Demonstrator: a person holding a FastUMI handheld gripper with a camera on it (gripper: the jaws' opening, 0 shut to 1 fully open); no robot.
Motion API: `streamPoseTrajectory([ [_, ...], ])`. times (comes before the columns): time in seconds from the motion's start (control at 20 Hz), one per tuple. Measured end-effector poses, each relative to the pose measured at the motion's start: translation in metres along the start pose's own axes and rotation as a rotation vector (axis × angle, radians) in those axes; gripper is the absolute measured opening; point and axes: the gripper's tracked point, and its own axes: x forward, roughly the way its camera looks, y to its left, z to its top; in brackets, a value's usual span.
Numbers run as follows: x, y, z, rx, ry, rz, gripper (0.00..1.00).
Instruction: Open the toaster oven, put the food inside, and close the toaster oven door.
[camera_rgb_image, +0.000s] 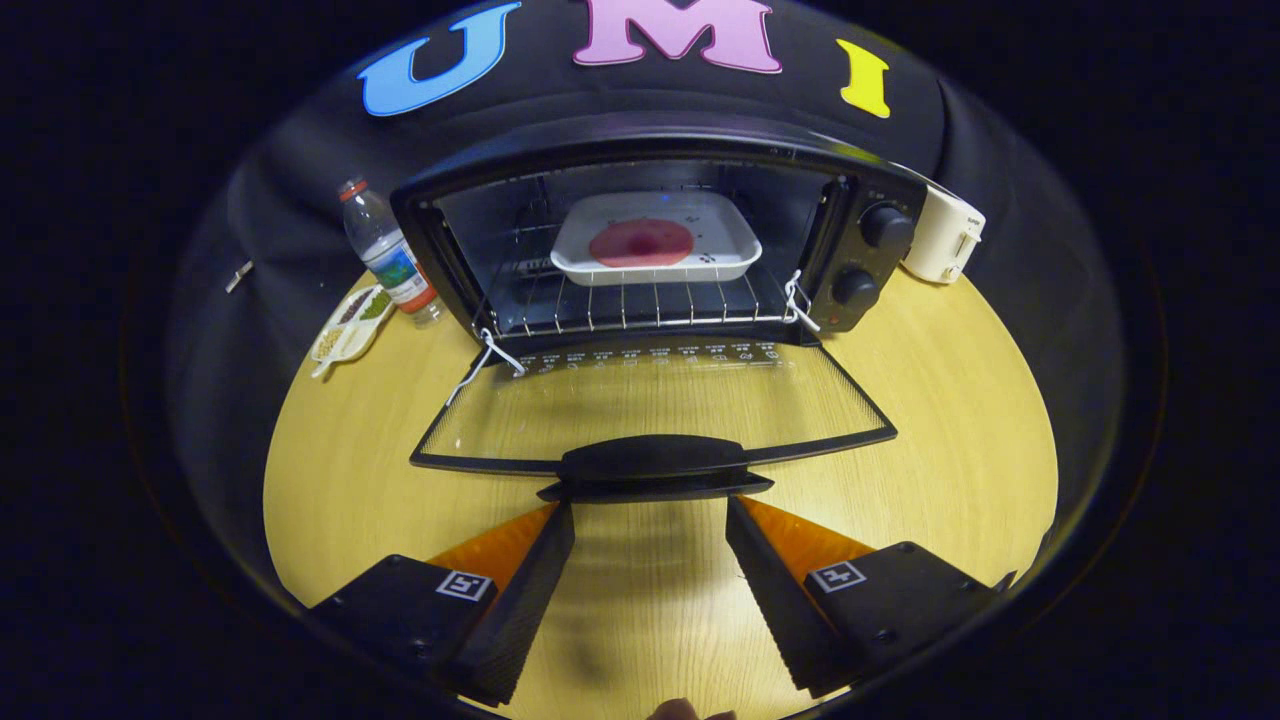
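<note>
lowered door (655, 405) blocks the front, bottle (388, 252) left of oven (660, 150)

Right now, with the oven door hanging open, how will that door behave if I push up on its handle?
The door probably swings stiffly as one piece on the hinge along its oven-side edge. Its pane looks like glass, so let it close gently. The handle is smooth black plastic, so the open gripper, its jaws spread just short of it, may slide along it.

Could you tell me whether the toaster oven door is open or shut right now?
Open: the door lies folded down flat, exposing the tray inside.
</note>
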Motion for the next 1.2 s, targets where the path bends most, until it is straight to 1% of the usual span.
streamPoseTrajectory([
  [0.15,-0.018,0.001,0.023,0.054,-0.084,0.027,0.99],
  [0.4,-0.049,-0.007,0.092,0.042,-0.25,0.039,0.99],
  [0.5,-0.057,-0.01,0.11,0.034,-0.284,0.042,0.99],
  [0.55,-0.057,-0.012,0.11,0.026,-0.277,0.041,0.99],
  [0.6,-0.056,-0.012,0.1,0.01,-0.246,0.042,0.99],
  [0.7,-0.049,-0.007,0.055,-0.052,-0.125,0.061,0.99],
  [0.75,-0.042,-0.005,0.031,-0.082,-0.078,0.056,0.99],
  [0.85,-0.012,0.001,0.0,-0.129,0.032,0.046,0.99],
  [0.9,0.003,0.002,-0.004,-0.137,0.059,0.031,0.99],
  [0.95,0.013,0.003,0.008,-0.129,0.038,0.014,1.0],
  [1.0,0.015,0.006,0.028,-0.114,-0.011,0.005,1.0],
  [1.1,0.02,0.006,0.039,-0.072,-0.04,0.008,1.0],
  [1.2,0.014,0.003,0.03,-0.039,0.006,0.01,1.0],
])
